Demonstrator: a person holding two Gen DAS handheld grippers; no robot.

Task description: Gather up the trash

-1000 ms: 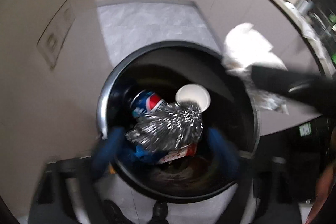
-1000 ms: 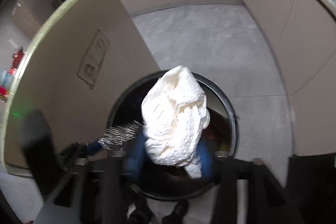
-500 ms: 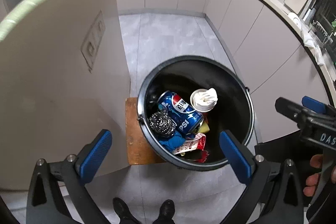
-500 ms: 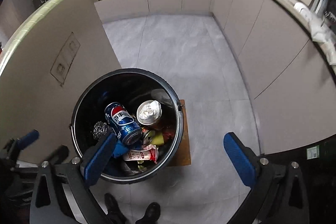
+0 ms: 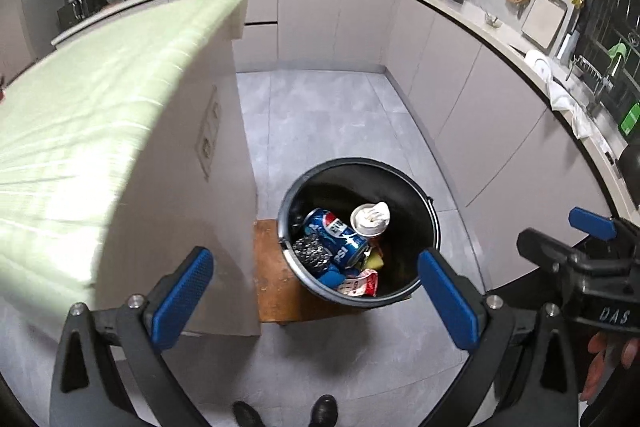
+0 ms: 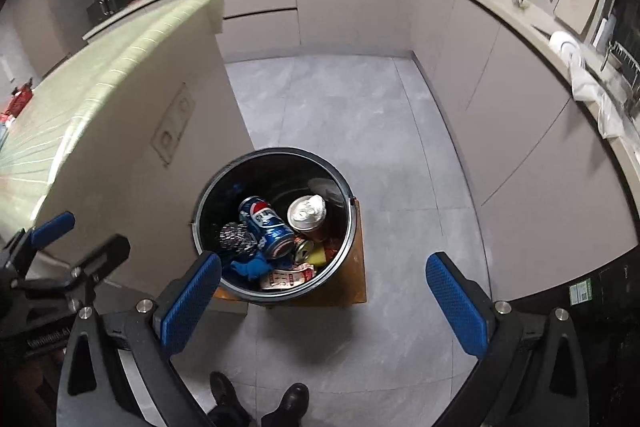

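Left wrist view
Left gripper (image 5: 316,297): jaws wide apart, holding nothing, high above the floor.
Bin: a round black plastic bucket with a grey rim (image 5: 434,223) stands on a low brown wooden stool (image 5: 276,287) beside the beige island with a pale green top surface (image 5: 92,131).
Trash in the bin: a blue Pepsi can (image 5: 335,235) lying on its side, a white paper cup stuffed with crumpled white tissue (image 5: 370,219), a silver steel-wool scourer (image 5: 311,251) touching the can, a blue rag (image 5: 331,277), and a red-and-white printed wrapper (image 5: 360,283) whose text is too small to read.
Right gripper (image 5: 564,237): at the right edge, jaws apart; its black body reads "DAS".

Right wrist view
Right gripper (image 6: 323,301): jaws wide apart, empty, above the same bucket (image 6: 352,223).
Contents: Pepsi can (image 6: 266,227), tissue-filled cup (image 6: 307,213), scourer (image 6: 237,237), wrapper (image 6: 287,277), blue rag (image 6: 250,265).
Left gripper (image 6: 82,233): at the left edge, jaws apart.
Floor: grey tiles (image 6: 352,115); the person's black shoes (image 6: 260,401) at the bottom.
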